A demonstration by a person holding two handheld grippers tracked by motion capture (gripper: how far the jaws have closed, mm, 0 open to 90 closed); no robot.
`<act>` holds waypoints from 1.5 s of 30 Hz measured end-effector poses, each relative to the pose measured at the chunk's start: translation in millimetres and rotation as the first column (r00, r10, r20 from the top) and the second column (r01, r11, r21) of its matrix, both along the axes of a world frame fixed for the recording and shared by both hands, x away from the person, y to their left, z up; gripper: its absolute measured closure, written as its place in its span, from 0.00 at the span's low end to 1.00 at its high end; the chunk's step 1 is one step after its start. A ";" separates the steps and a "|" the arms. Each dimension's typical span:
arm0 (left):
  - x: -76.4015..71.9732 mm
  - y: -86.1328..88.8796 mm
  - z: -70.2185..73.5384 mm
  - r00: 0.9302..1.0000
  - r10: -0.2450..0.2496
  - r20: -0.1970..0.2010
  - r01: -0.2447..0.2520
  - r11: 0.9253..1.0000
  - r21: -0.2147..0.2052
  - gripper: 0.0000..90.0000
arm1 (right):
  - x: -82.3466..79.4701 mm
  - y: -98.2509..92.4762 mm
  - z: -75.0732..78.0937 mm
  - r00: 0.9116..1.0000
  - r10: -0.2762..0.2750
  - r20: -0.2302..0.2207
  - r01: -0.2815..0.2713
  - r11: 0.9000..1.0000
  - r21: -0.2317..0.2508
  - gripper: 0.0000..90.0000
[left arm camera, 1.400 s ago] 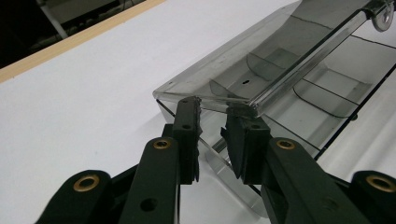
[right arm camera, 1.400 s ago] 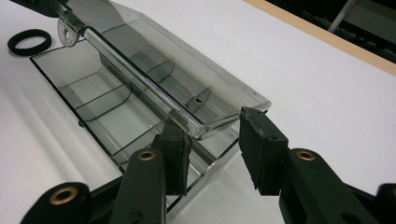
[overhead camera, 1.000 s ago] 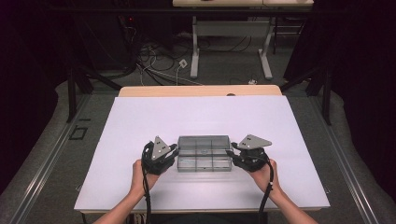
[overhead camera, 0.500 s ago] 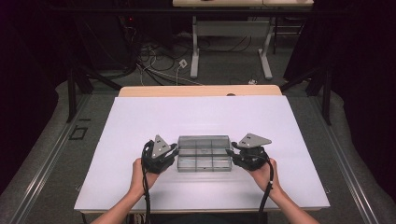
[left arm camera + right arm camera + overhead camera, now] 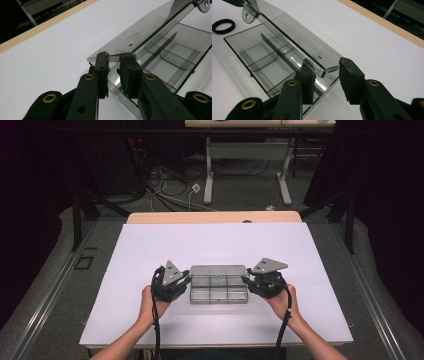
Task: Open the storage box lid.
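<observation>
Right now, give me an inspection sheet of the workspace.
Surface: white table top, wooden strip along the far edge.
Job's things: clear plastic compartment box, lid raised part way, compartments look empty.
Clutter: black ring lying beside the box.
Grippers: left gripper pinches the lid's corner; right gripper straddles the lid's other end, fingers apart from it.
Cables: one trails from each gripper; loose ones on the floor.
Surroundings: dark curtains, grey desk legs beyond.
</observation>
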State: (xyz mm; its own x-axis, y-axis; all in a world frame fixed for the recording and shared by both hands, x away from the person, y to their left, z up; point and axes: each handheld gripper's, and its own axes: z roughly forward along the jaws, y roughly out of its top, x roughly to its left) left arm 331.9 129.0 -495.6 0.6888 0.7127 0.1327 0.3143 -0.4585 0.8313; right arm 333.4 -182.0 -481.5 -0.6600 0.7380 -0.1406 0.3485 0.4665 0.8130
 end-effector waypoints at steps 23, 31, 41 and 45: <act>22.7 1.1 15.5 1.000 -0.017 -0.013 0.017 1.000 -0.026 0.86 | 26.5 0.2 15.2 1.000 -0.010 -0.024 0.010 1.000 0.029 0.75; 30.7 2.2 15.8 1.000 -0.001 -0.007 0.001 0.998 -0.070 0.87 | 36.8 -0.7 19.1 0.999 -0.016 -0.032 0.018 0.999 0.049 0.77; 36.8 2.1 16.7 1.000 0.013 -0.011 -0.015 0.995 -0.099 0.87 | 46.1 -2.0 20.7 0.998 -0.025 -0.055 0.027 0.999 0.047 0.81; 40.2 3.3 18.0 1.000 0.010 -0.027 -0.013 0.993 -0.116 0.86 | 50.1 -2.5 19.3 0.996 -0.046 -0.073 0.050 0.997 0.058 0.82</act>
